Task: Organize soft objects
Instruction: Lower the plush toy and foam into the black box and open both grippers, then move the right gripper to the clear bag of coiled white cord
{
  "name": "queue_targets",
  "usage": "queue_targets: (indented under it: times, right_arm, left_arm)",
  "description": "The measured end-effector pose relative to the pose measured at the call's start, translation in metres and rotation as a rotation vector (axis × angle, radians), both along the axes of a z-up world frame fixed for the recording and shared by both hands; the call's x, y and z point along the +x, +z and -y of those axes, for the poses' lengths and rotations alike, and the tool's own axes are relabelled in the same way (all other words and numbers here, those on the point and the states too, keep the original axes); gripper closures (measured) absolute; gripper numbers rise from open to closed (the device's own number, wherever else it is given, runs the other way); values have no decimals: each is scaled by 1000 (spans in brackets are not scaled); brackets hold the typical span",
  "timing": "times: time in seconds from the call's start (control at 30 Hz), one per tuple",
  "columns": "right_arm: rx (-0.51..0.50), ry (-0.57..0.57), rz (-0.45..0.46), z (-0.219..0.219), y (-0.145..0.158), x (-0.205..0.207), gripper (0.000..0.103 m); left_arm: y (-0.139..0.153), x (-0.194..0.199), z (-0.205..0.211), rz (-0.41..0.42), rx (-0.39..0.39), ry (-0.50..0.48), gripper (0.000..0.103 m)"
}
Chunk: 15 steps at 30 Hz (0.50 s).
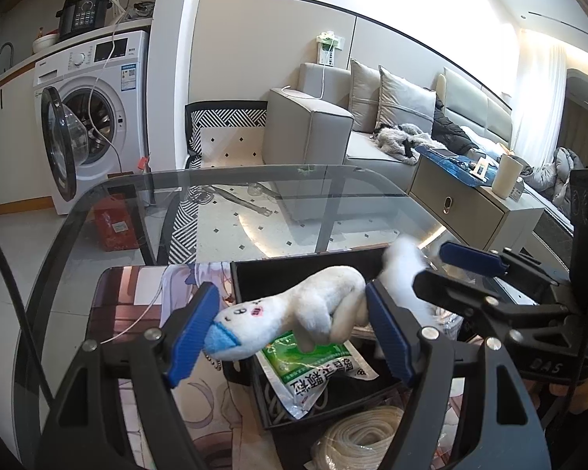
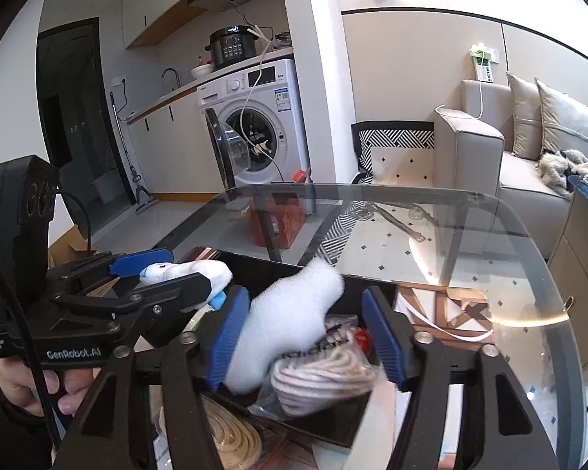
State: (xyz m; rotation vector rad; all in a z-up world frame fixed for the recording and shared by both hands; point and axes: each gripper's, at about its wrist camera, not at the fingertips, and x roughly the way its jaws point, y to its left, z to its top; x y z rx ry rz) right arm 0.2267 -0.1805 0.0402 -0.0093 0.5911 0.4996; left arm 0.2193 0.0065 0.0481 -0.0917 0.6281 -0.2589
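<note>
A white plush toy [image 1: 294, 313] with a blue nose hangs between the blue pads of my left gripper [image 1: 294, 331], above a black box [image 1: 254, 270] on the glass table. The pads stand wide and I cannot tell whether they press it. My right gripper [image 2: 305, 337] is over the same box, jaws wide; a white fluffy piece [image 2: 290, 313], blurred, lies against its left pad [image 2: 227, 337]. Whether it is held I cannot tell. The right gripper also shows in the left wrist view [image 1: 447, 274]. The left gripper shows in the right wrist view [image 2: 164, 270].
The box holds a green snack packet [image 1: 313, 368] and a bagged coil of white rope [image 2: 325, 380]. A cream rope coil [image 1: 364, 434] lies in front of the box. A printed mat [image 1: 137, 305] covers the glass table [image 1: 254, 184]. A washing machine and sofa stand beyond.
</note>
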Motion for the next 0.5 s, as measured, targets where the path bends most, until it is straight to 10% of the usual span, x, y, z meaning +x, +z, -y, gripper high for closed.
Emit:
queue_targets:
  times: [0.27,0.5]
  right_arm:
    - [20,-25,15,21,6,-17,15]
    - [24,-38,23,30,13,-36,7]
  left_arm:
    - [3,-4,2,13,-4,1,23]
    - [14,-19,4,51,3,-3,0]
